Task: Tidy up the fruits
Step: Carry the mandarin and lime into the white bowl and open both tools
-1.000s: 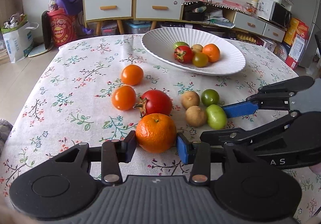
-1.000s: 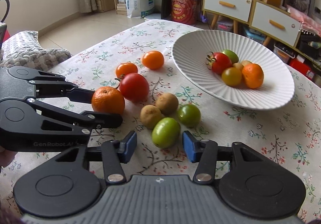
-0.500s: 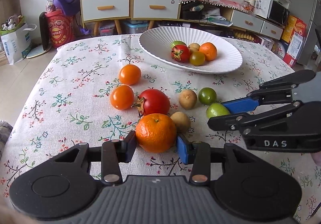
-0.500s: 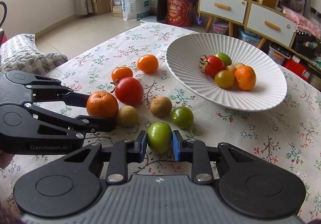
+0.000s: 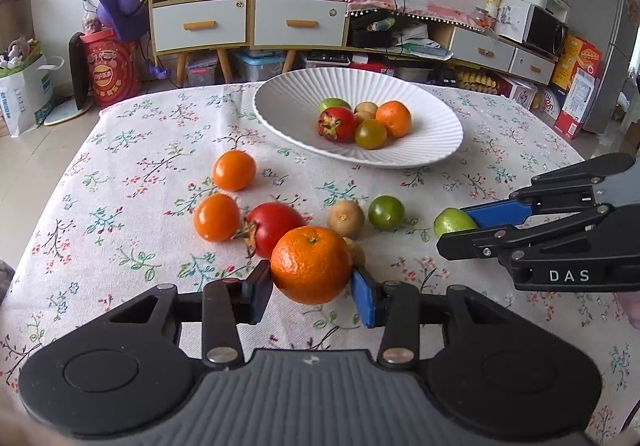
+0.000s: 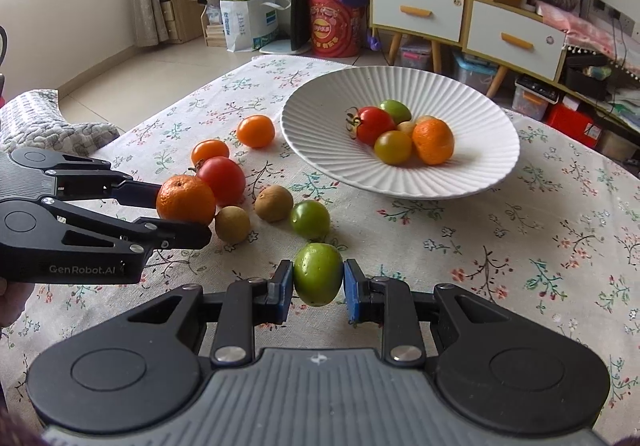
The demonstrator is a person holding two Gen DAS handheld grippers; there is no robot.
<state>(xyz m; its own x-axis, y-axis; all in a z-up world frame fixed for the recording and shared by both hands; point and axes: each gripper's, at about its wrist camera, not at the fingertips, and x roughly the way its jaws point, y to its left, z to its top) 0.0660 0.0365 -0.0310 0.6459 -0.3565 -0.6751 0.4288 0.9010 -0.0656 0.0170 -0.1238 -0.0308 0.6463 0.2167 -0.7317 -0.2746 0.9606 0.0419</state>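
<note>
My left gripper [image 5: 312,288] is shut on a mandarin orange [image 5: 311,264] and holds it just above the floral tablecloth; it also shows in the right wrist view [image 6: 185,199]. My right gripper [image 6: 317,288] is shut on a green fruit [image 6: 318,273], lifted off the cloth, also seen in the left wrist view [image 5: 452,221]. The white ribbed bowl [image 5: 432,114] at the back holds several fruits. Loose on the cloth lie a red tomato [image 5: 272,226], two orange tomatoes [image 5: 233,170], two brown fruits [image 6: 274,203] and a small green tomato [image 5: 386,213].
The table edge lies to the left, with floor beyond. Cabinets with drawers [image 5: 248,22], a red bucket [image 5: 110,66] and boxes stand behind the table. A grey cushion [image 6: 44,126] sits at the left in the right wrist view.
My right gripper closed on the green fruit and lifted it away from the cluster. My left gripper, holding the orange, has risen off the cloth.
</note>
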